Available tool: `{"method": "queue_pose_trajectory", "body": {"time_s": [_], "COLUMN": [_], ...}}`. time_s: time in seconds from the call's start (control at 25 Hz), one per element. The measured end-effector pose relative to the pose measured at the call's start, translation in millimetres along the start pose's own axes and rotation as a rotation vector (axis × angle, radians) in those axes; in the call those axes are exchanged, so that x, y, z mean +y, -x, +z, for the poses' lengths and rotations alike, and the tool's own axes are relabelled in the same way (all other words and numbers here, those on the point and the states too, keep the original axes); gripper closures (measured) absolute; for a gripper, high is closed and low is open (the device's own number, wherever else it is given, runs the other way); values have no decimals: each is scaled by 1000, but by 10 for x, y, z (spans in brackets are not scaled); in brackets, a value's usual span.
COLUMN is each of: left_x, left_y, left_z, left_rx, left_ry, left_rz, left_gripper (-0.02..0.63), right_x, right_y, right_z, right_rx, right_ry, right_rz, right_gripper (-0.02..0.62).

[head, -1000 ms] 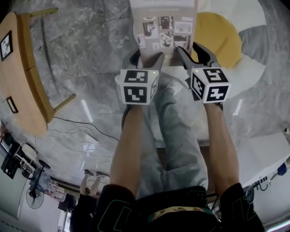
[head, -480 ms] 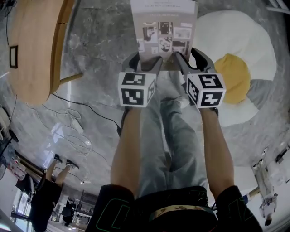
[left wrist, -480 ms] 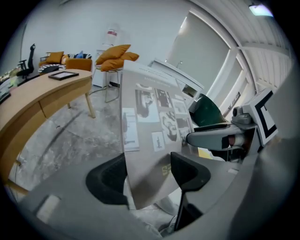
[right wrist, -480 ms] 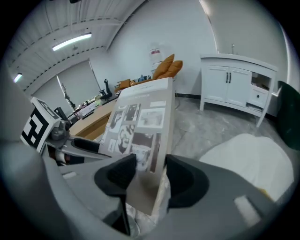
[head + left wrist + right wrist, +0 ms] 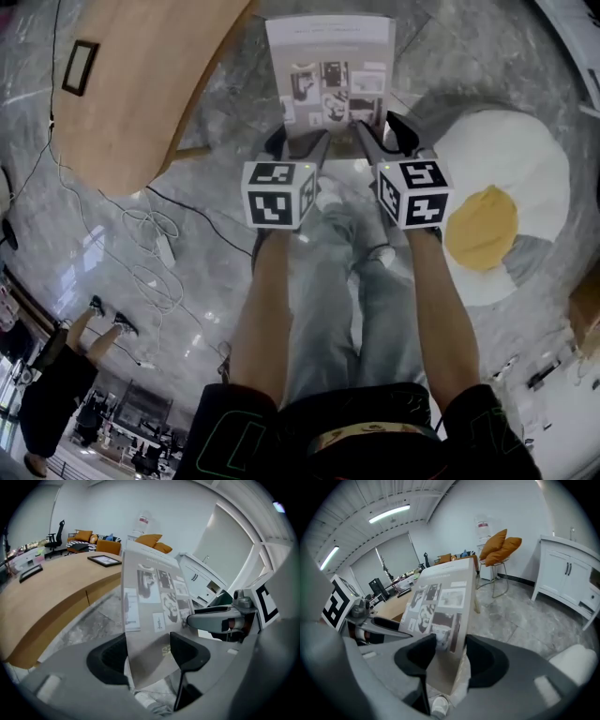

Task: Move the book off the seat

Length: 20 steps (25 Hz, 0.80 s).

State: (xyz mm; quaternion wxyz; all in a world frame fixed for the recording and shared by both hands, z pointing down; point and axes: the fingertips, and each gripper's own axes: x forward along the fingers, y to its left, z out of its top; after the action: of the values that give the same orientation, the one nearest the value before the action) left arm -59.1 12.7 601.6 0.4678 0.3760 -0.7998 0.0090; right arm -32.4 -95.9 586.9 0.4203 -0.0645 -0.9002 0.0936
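The book (image 5: 328, 80) is up in the air in front of the person, cover facing them, held by its lower edge over the grey marble floor (image 5: 220, 178) and resting on no seat that I can see. The left gripper (image 5: 302, 142) pinches the bottom left of it and the right gripper (image 5: 380, 139) the bottom right, each with its jaws pressed on the covers from either side, so the book stands upright between the pair. Over the last second that hold has not shifted, but the room around it has: the curved wooden table (image 5: 141, 94) has swung in from the far left to just beside the book, and the fried-egg rug (image 5: 506, 216) (earlier right behind the book) now lies off to the right. I take it the person is turning towards the table, so the lift looks done and only the setting-down is left.
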Motion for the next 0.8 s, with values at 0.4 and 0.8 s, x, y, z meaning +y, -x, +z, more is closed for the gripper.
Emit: {"method": "queue_pose_trajectory", "body": {"time_s": [0.4,0.8], "left_x": [746,1963], "left_y": [382,467], "left_z": [373,738], "left_rx": [-100,-160], "left_ry": [191,361], "left_rz": [113,261], "left_gripper": [325,325], "right_x": [582,1282], "right_y": [-490,-1552], "right_z": [747,1494], "right_rx": [31,86], "right_ry": [164,306], "right_rz": [147,297], "right_gripper": [396,396]}}
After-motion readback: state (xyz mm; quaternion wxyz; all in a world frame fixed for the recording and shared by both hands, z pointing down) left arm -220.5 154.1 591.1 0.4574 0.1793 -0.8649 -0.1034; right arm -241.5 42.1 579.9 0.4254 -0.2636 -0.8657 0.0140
